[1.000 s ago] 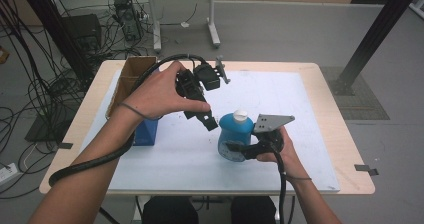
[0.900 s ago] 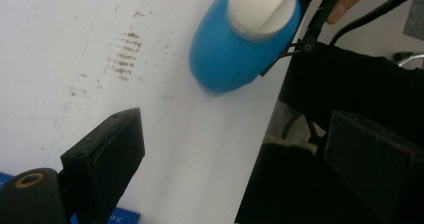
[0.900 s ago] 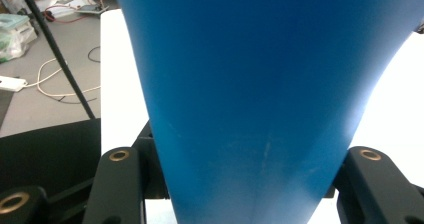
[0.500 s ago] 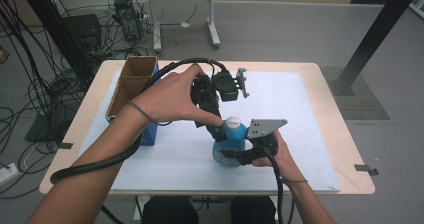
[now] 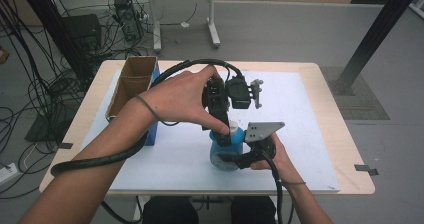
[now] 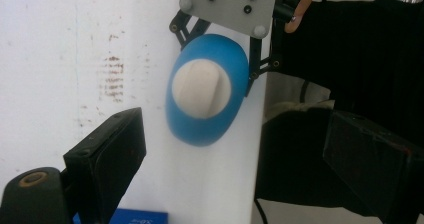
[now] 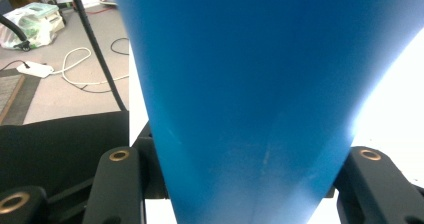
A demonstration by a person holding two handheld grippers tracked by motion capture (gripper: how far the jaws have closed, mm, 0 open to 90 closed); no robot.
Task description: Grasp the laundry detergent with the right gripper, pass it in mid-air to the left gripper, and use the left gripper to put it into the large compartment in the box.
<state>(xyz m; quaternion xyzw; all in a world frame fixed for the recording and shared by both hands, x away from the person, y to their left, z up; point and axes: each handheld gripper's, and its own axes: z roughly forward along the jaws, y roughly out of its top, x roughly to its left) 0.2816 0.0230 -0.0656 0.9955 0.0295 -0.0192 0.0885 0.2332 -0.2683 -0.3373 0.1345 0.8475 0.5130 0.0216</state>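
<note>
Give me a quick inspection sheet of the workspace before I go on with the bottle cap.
Surface: wooden table under a white sheet, faint brown marks in the left gripper view.
Job's things: blue bottle upright, white cap on.
Clutter: open cardboard box at the left edge; blue item beside it.
Grippers: right claw shut on the bottle's body; left claw open above the cap, jaws either side, not touching.
Cables: thick black cable trails along the left forearm.
Surroundings: cable tangle on the floor, second table behind.
</note>
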